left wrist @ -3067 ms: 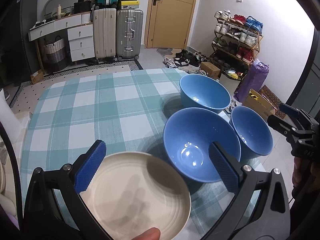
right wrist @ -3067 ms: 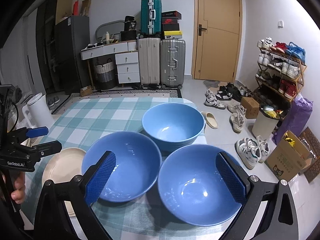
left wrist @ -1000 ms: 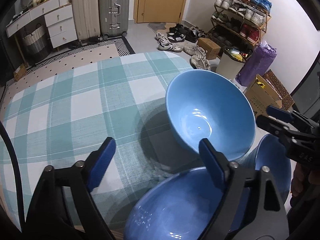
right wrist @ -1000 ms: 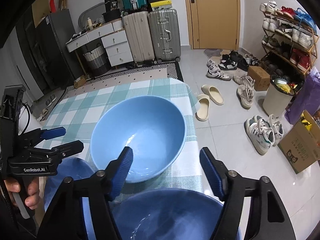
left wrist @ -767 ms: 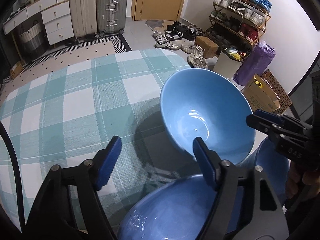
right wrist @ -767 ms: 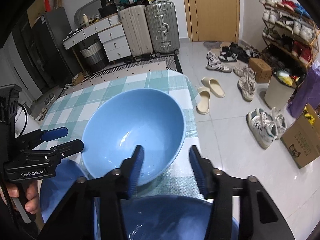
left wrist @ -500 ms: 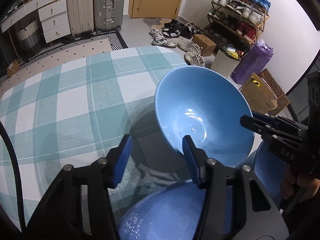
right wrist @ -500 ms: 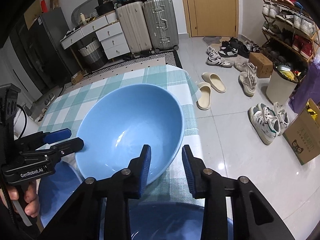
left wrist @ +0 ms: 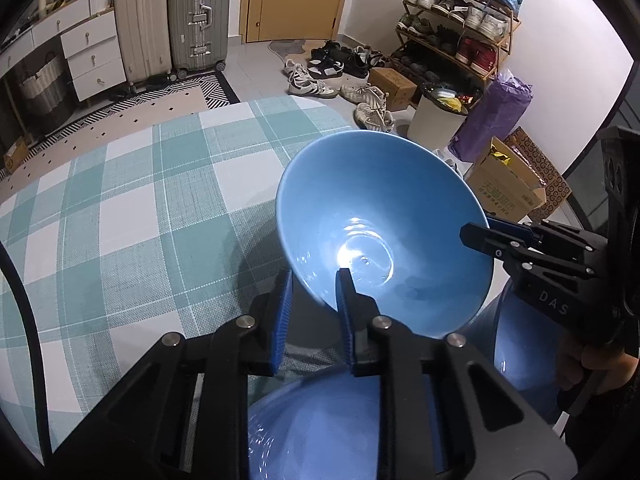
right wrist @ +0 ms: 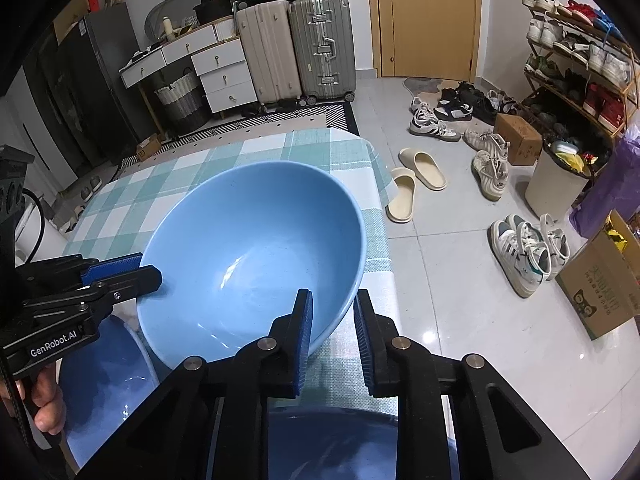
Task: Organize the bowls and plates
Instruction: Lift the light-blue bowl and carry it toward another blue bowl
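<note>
A large light blue bowl [left wrist: 384,216] stands at the far right of the checked tablecloth [left wrist: 120,220]; it also shows in the right wrist view [right wrist: 256,256]. My left gripper [left wrist: 312,300] is shut on its near left rim, one finger inside and one outside. My right gripper [right wrist: 332,320] is shut on its near right rim the same way. Each gripper shows in the other's view, the right one [left wrist: 496,236] and the left one [right wrist: 132,268]. Two darker blue bowls sit below the grippers: one [left wrist: 320,424] under the left, one [right wrist: 352,440] under the right.
The table's right edge [right wrist: 380,184] drops to a tiled floor with slippers [right wrist: 416,184] and shoes. A white bin [left wrist: 436,120], a cardboard box [left wrist: 508,184] and a shoe rack [left wrist: 456,28] stand to the right. Suitcases [right wrist: 296,48] and drawers stand at the back.
Both grippers moved forward from the near bowls to the far light blue bowl and closed onto its rim from either side. The cream plate has left the view.
</note>
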`<state>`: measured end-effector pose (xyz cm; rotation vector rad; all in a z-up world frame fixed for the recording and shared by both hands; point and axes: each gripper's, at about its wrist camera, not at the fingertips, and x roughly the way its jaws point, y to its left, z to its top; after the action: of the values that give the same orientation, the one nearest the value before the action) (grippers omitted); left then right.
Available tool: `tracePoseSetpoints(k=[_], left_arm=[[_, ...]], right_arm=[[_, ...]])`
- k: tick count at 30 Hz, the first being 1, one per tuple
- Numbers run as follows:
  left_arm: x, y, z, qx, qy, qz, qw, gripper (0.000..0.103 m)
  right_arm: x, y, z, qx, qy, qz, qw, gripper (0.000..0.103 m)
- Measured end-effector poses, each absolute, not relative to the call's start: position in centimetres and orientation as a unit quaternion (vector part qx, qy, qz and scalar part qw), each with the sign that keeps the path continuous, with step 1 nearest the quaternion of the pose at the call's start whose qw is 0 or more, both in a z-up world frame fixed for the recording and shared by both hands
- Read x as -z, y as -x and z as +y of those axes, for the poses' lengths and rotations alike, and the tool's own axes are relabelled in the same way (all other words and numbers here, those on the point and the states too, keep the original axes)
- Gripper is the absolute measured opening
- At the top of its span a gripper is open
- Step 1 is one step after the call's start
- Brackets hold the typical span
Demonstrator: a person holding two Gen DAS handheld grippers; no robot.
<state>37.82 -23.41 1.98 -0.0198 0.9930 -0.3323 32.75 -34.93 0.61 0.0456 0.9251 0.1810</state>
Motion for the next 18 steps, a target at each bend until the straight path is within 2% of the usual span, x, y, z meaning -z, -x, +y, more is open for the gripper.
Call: tracePoseSetpoints(k=[18], left_arm=[[-3.7, -36.8, -23.7, 0.155, 0.001, 0.457, 0.876, 0.019]], right_arm=[[-1.6, -32.4, -34.9, -0.087, -0.022, 0.429, 0.899, 0.022]])
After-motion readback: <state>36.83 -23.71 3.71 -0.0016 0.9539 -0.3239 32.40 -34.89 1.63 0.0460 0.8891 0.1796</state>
